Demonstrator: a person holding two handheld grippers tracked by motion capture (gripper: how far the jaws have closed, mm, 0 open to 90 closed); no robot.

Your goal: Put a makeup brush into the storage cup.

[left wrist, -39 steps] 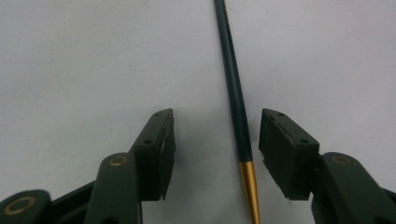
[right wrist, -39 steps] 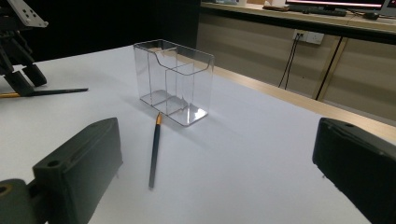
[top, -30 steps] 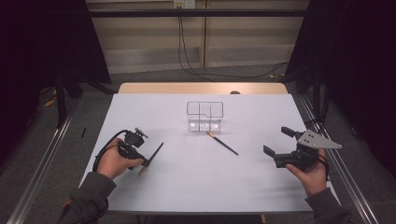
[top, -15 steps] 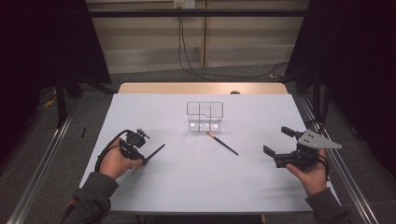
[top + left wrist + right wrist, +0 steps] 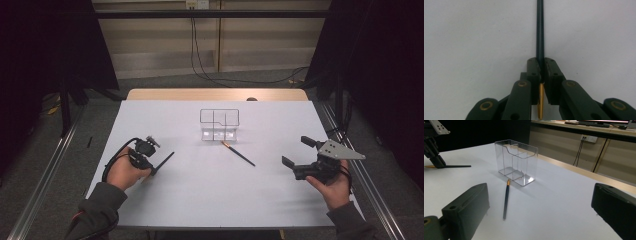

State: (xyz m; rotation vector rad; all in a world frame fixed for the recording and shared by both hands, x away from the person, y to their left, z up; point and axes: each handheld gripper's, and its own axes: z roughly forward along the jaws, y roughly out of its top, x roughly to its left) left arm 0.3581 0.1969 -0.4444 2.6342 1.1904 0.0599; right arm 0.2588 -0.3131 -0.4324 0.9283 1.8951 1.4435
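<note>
Gripping a dark pencil (image 5: 540, 30) near its gold-banded end, the left tool (image 5: 159, 165) is seen closed on the shaft at the near left of the white counter (image 5: 200, 200); in the left gripper view the shaft is pinched between the two jaws and runs straight ahead, low over the surface. Whether it is touching the counter or lifted just clear cannot be told. At the near right, the right tool (image 5: 300, 152) is held with its jaws spread wide and nothing between them.

Farther in, a second pencil (image 5: 239, 153) is left lying flat on the counter, its gold end just beside the clear organizer (image 5: 220, 125), apart from both tools. The organizer is stood upright at mid-counter, divided into compartments, and nothing is seen inside it.

The step in hand is judged to be the carrying of the first pencil toward the organizer, with nothing yet stowed. For the next move, the held pencil would need to be raised, tipped toward upright and lowered into one compartment without the light container being knocked. The lying pencil could be taken by the free right tool.
</note>
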